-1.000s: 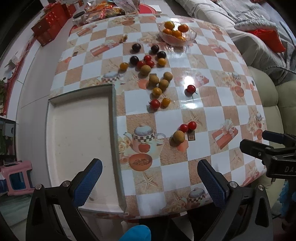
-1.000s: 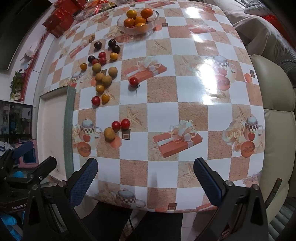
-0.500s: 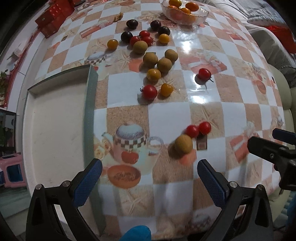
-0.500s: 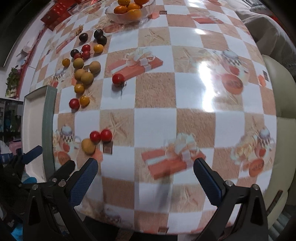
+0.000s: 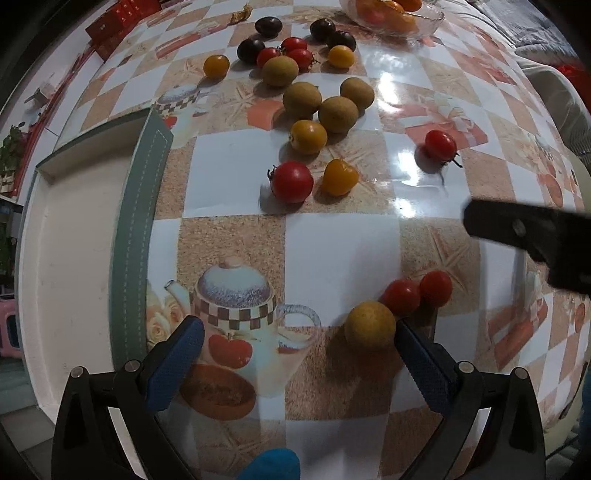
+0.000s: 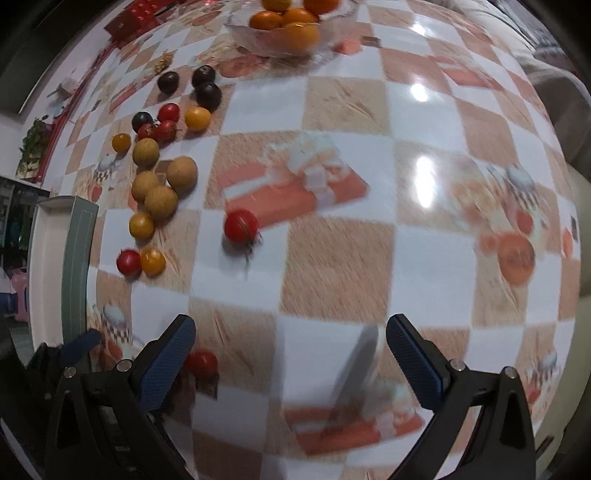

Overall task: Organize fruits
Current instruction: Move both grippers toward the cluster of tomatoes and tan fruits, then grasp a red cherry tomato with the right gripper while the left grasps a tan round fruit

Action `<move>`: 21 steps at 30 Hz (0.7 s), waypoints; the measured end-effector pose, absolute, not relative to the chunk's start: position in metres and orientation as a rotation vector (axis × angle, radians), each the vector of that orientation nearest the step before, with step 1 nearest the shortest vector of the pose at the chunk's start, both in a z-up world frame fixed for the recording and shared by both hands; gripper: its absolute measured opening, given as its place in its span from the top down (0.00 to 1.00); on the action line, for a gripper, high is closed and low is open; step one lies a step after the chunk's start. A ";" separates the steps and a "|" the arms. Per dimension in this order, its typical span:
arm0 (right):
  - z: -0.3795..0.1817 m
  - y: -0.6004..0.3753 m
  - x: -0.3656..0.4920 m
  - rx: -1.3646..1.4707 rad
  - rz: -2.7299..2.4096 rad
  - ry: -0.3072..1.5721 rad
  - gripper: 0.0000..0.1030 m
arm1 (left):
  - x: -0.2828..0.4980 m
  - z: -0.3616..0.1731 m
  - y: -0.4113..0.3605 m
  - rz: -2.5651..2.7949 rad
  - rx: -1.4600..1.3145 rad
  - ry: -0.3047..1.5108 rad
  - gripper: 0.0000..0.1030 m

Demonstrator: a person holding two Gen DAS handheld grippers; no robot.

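Observation:
Small fruits lie scattered on the checkered tablecloth. My left gripper (image 5: 299, 350) is open, low over the table. A yellow-brown longan (image 5: 370, 325) lies just inside its right finger, with two red cherry tomatoes (image 5: 402, 296) behind it. Farther off lie a red tomato (image 5: 291, 181), yellow tomatoes (image 5: 307, 136), brown longans (image 5: 338, 113) and dark plums (image 5: 268, 26). A white tray with a green rim (image 5: 135, 229) sits at the left. My right gripper (image 6: 290, 349) is open and empty; a lone red tomato (image 6: 241, 226) lies ahead of it, another (image 6: 201, 362) by its left finger.
A glass bowl of oranges (image 6: 284, 31) stands at the table's far side. Red boxes (image 5: 110, 29) sit at the far left. A sofa (image 5: 565, 96) borders the table on the right. The right gripper's black body (image 5: 532, 232) reaches into the left wrist view.
Both grippers have moved forward and down toward the table. The fruits now appear much closer. The nearest longan has come between the left gripper's fingers.

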State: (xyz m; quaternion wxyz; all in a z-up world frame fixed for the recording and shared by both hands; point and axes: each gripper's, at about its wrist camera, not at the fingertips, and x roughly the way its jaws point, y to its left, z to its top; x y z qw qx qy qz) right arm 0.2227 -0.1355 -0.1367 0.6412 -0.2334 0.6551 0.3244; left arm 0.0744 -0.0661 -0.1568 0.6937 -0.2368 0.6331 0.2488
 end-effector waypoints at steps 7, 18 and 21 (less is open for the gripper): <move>-0.152 -0.109 0.221 -0.590 0.770 1.426 0.03 | 0.075 -0.168 -0.068 0.561 -0.555 1.370 0.00; -0.151 -0.062 0.208 -0.694 0.837 1.271 0.76 | 0.080 -0.165 -0.066 0.575 -0.577 1.398 0.07; -0.150 -0.062 0.207 -0.615 0.858 1.310 0.79 | 0.076 -0.155 -0.067 0.581 -0.560 1.375 0.26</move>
